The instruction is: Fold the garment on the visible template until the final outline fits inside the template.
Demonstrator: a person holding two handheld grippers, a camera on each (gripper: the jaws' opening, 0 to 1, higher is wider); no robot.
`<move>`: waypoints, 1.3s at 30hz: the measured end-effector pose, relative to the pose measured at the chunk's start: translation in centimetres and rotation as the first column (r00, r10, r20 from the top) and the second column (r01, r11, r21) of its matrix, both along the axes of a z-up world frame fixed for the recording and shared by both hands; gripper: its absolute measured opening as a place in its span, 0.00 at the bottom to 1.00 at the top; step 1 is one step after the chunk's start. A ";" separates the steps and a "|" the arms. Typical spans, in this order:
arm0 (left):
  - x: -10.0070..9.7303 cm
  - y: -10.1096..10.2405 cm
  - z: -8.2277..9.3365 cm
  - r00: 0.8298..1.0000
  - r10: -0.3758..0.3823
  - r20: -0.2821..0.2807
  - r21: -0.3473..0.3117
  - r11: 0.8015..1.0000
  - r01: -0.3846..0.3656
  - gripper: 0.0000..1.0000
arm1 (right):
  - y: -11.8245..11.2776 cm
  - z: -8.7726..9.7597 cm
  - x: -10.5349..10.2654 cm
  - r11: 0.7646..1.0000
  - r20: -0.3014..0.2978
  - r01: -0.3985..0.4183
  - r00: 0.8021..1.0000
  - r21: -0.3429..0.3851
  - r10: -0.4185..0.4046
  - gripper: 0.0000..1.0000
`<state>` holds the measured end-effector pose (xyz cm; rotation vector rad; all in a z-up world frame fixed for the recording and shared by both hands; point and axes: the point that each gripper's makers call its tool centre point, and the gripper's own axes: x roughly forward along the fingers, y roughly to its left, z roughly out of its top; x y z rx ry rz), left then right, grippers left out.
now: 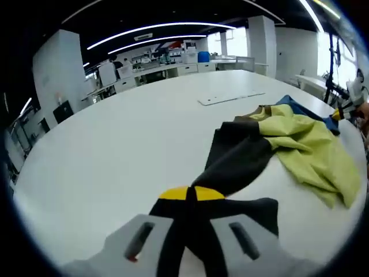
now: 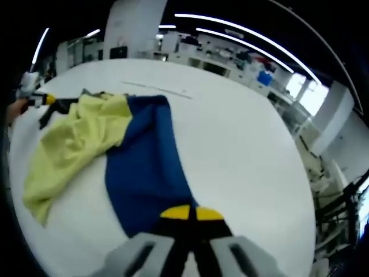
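A garment in dark grey (image 1: 236, 161), yellow-green (image 1: 308, 150) and blue (image 1: 302, 108) lies bunched on the white table (image 1: 115, 150). My left gripper (image 1: 190, 194) is shut on the dark grey end, its yellow tips meeting over the cloth. My right gripper (image 2: 191, 213) is shut on the blue panel (image 2: 144, 164), and the yellow-green part (image 2: 72, 141) is crumpled beyond it. The flat, pale template (image 1: 230, 97) lies farther back on the table, apart from the garment; in the right gripper view the template (image 2: 155, 89) is a thin strip past the cloth. The opposite gripper (image 2: 34, 99) shows at the far end.
The white table (image 2: 242, 150) is large and rounded, with wide bare surface around the garment. Lab benches with equipment (image 1: 173, 60) stand behind the table. A stand with cables (image 1: 331, 69) rises at the right side.
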<state>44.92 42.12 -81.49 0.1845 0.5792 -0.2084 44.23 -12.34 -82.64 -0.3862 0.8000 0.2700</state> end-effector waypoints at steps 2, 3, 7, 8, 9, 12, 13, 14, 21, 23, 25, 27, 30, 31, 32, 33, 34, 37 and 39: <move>0.2 0.0 -0.1 1.000 0.003 -0.004 0.009 1.000 -0.003 0.00 | -0.2 -0.1 0.2 1.000 -0.002 0.005 1.000 -0.013 -0.005 0.00; 0.3 0.1 -0.2 1.000 0.005 -0.006 0.013 1.000 -0.004 0.00 | -0.3 -0.2 0.3 1.000 -0.002 0.006 1.000 -0.018 -0.006 0.00; 1.1 1.0 -0.3 1.000 0.003 -0.013 0.043 0.999 -0.003 0.00 | -1.2 -0.7 1.4 0.999 -0.007 0.014 1.000 -0.048 -0.014 0.00; 1.2 1.1 -0.3 1.000 0.002 -0.015 0.056 0.998 -0.001 0.00 | -1.4 -0.7 1.6 0.998 -0.008 0.017 1.000 -0.052 -0.017 0.00; 1.4 1.5 -0.3 1.000 0.005 -0.016 0.073 0.997 -0.004 0.00 | -1.7 -0.7 1.8 0.998 -0.006 0.027 1.000 -0.054 -0.028 0.00; 2.2 2.3 -0.3 1.000 0.017 -0.021 0.070 0.997 -0.016 0.00 | -2.5 -0.8 2.4 0.996 -0.007 0.030 0.999 -0.085 -0.031 0.00; 2.4 2.5 -0.3 1.000 0.021 -0.022 0.068 0.997 -0.019 0.00 | -2.7 -0.9 2.7 0.995 -0.006 0.026 1.000 -0.095 -0.027 0.00; 2.5 2.6 -0.3 1.000 0.022 -0.020 0.071 0.997 -0.020 0.00 | -2.9 -0.9 2.8 0.995 -0.006 0.027 1.000 -0.098 -0.027 0.00; 3.6 3.6 -0.4 0.999 0.016 -0.033 0.117 0.993 -0.012 0.00 | -4.6 -1.2 3.3 0.990 -0.017 0.038 0.999 -0.134 -0.041 0.00; 4.0 3.9 -0.4 0.999 0.007 -0.036 0.130 0.992 -0.003 0.00 | -4.9 -1.2 3.0 0.990 -0.018 0.045 0.999 -0.137 -0.048 0.00; 4.1 4.0 -0.5 0.999 0.005 -0.042 0.136 0.991 0.001 0.00 | -5.3 -1.4 3.0 0.988 -0.021 0.049 0.998 -0.144 -0.053 0.00; 4.1 4.2 -0.5 0.999 0.006 -0.046 0.145 0.989 0.001 0.00 | -5.8 -1.5 3.2 0.988 -0.022 0.051 0.998 -0.148 -0.055 0.00; 4.5 4.8 -0.6 0.999 0.019 -0.048 0.147 0.989 -0.012 0.00 | -6.0 -1.6 3.1 0.987 -0.028 0.054 0.998 -0.152 -0.059 0.00; 4.6 4.9 -0.6 0.999 0.019 -0.051 0.154 0.988 -0.011 0.00 | -6.1 -1.6 3.0 0.986 -0.030 0.052 0.998 -0.157 -0.057 0.00; 4.7 5.1 -0.6 0.998 0.020 -0.053 0.159 0.987 -0.012 0.00 | -6.3 -1.5 3.1 0.985 -0.030 0.048 0.998 -0.164 -0.054 0.00; 4.7 5.3 -0.7 0.998 0.023 -0.055 0.163 0.986 -0.013 0.00 | -6.5 -1.5 3.1 0.984 -0.030 0.046 0.998 -0.171 -0.052 0.00; 4.8 5.6 -0.6 0.998 0.033 -0.056 0.160 0.987 -0.024 0.00 | -6.7 -1.4 3.2 0.983 -0.029 0.047 0.998 -0.175 -0.053 0.00; 4.7 6.1 -0.6 0.996 0.064 -0.058 0.133 0.990 -0.056 0.00 | -7.6 -1.3 3.7 0.981 -0.024 0.056 0.998 -0.186 -0.061 0.00; 4.9 6.6 -0.7 0.996 0.071 -0.060 0.132 0.989 -0.063 0.00 | -7.8 -1.3 3.9 0.980 -0.019 0.056 0.998 -0.192 -0.061 0.00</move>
